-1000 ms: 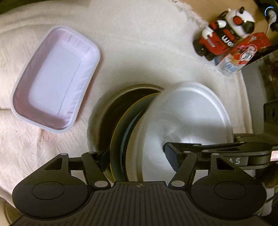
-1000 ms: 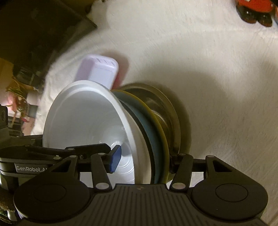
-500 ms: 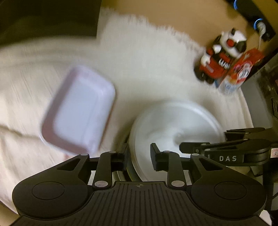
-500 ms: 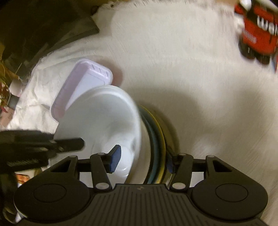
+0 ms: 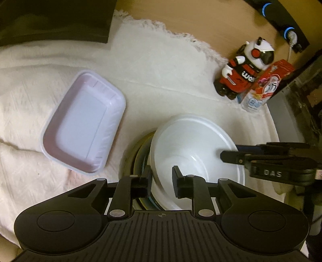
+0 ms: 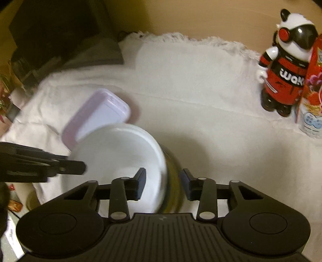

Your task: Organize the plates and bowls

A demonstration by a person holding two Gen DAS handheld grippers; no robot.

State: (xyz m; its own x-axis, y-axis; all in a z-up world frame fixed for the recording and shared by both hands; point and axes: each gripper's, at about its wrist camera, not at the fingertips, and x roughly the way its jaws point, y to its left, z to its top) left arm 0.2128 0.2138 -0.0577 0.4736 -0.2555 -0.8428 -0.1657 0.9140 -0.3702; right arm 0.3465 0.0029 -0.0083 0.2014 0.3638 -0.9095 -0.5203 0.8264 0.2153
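Observation:
A white bowl point(image 5: 193, 145) point(image 6: 116, 153) lies on top of a stack of yellow and blue plates point(image 5: 140, 159) point(image 6: 173, 181) in a metal dish. My left gripper point(image 5: 161, 181) is closing on the bowl's near rim, one finger inside the bowl and one outside. My right gripper point(image 6: 164, 181) is closing across the opposite edge, with the bowl's rim and the plate edges between its pads. Each gripper also reaches in from the side of the other wrist view. A lavender rectangular tray point(image 5: 82, 123) point(image 6: 98, 114) rests empty on the white cloth point(image 5: 161, 70) beside the stack.
A red, black and white toy figure point(image 5: 245, 68) point(image 6: 285, 66) and a red drink carton point(image 5: 265, 84) point(image 6: 312, 100) stand at the cloth's far right edge. A dark block point(image 5: 50, 18) lies at the far left. Bare wooden tabletop lies beyond the cloth's fringe.
Both pairs of jaws have narrowed onto the stack's edges, the left one from wide apart. The stack went from steeply tilted to nearly level. Both cameras rose, showing more cloth.

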